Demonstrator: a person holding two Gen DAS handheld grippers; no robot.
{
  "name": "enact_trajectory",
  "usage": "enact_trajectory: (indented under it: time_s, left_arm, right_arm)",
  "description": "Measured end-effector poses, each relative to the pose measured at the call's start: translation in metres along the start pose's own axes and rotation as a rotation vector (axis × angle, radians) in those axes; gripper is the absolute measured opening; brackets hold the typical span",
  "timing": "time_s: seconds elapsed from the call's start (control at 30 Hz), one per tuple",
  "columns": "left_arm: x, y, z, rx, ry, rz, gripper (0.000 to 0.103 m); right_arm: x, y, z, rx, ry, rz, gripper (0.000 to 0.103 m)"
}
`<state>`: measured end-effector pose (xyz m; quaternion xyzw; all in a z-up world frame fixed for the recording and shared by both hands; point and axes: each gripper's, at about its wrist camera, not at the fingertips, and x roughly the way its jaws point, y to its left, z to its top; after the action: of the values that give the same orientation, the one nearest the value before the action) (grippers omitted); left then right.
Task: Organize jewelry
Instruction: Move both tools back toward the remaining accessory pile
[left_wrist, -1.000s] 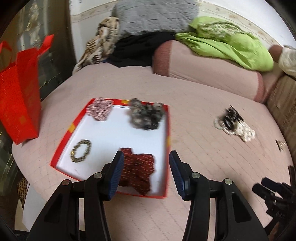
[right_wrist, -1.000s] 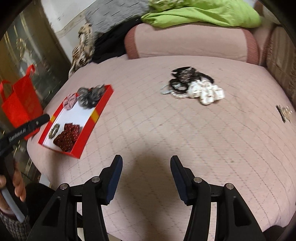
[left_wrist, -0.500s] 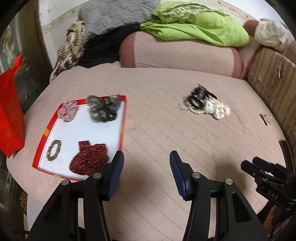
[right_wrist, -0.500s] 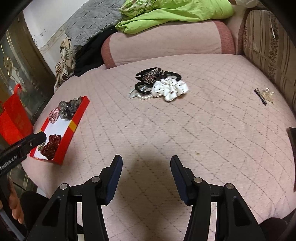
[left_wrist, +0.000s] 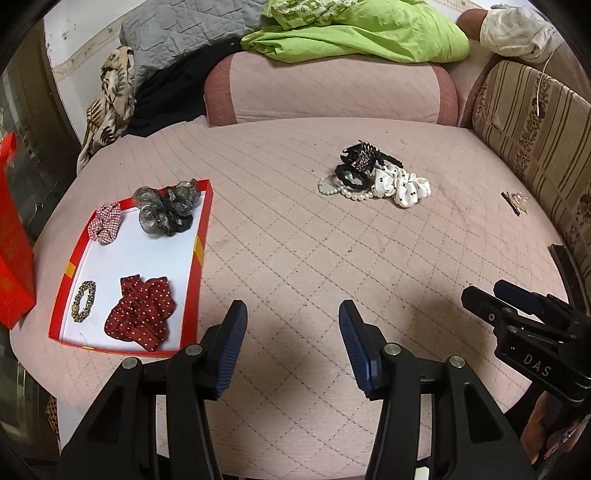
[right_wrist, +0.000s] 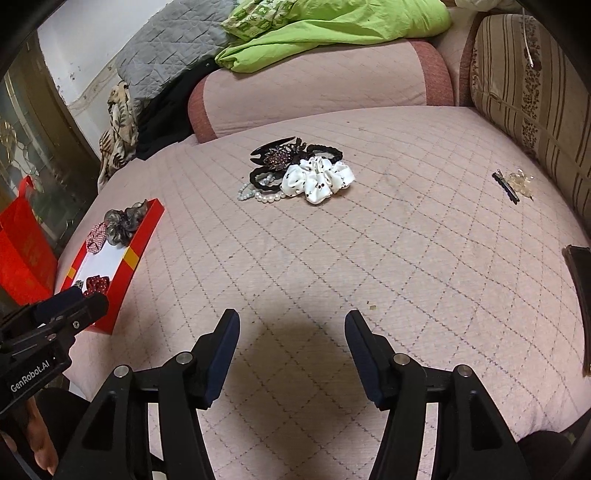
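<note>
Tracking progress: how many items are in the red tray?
4: gray scrunchie and checked scrunchie at the far end, red dotted scrunchie and bead bracelet at the near end.

Soft even indoor light, sharp focus, dark shadow patches near the bottom, strong fisheye bending, black vignetted corners.

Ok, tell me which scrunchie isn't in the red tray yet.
The white dotted scrunchie: it lies in the pile on the bed, while the others sit inside the red tray.

Tray lies left of accessory pile.
</note>
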<state>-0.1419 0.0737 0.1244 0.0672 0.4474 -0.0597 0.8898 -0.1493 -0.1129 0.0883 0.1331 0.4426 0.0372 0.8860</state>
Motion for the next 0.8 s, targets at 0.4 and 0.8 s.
enact_trajectory:
  time_s: [0.4,0.8]
  left_arm:
    - [0.016,0.003,0.001,-0.008,0.034,-0.002,0.051]
    - [0.041,0.015,0.032,-0.038,0.064,-0.030,0.051]
  right_arm:
    - [0.012,0.000,0.000,-0.010,0.021,-0.014,0.064]
    - [0.032,-0.013,0.016,-0.006,0.039,-0.044,0.065]
